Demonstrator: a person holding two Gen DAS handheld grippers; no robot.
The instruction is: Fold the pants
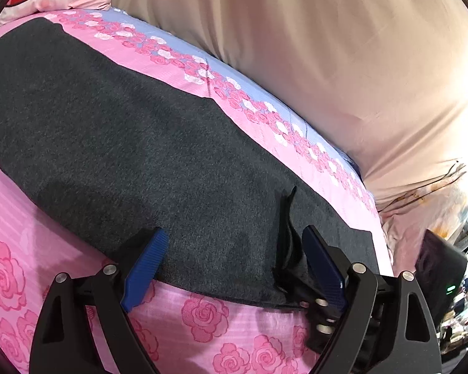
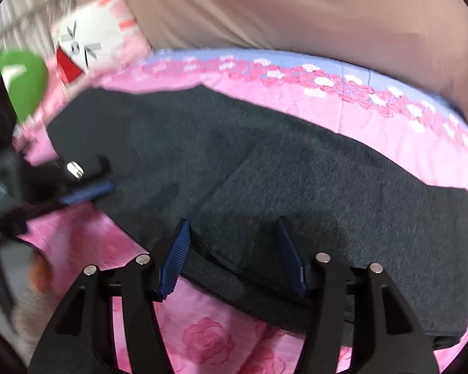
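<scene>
The dark grey fleecy pants (image 1: 134, 131) lie flat along the pink rose-printed bedsheet (image 1: 202, 314), near edge just under both tools. The left gripper (image 1: 234, 249) and right gripper (image 2: 232, 233) hover spread wide, holding nothing. If either pinches only the top layer, I'd expect the fold to skew, or to drag the soft sheet. A beige curtain (image 1: 327, 46) hangs behind; a cartoon pillow (image 2: 93, 46) sits at the head.
</scene>
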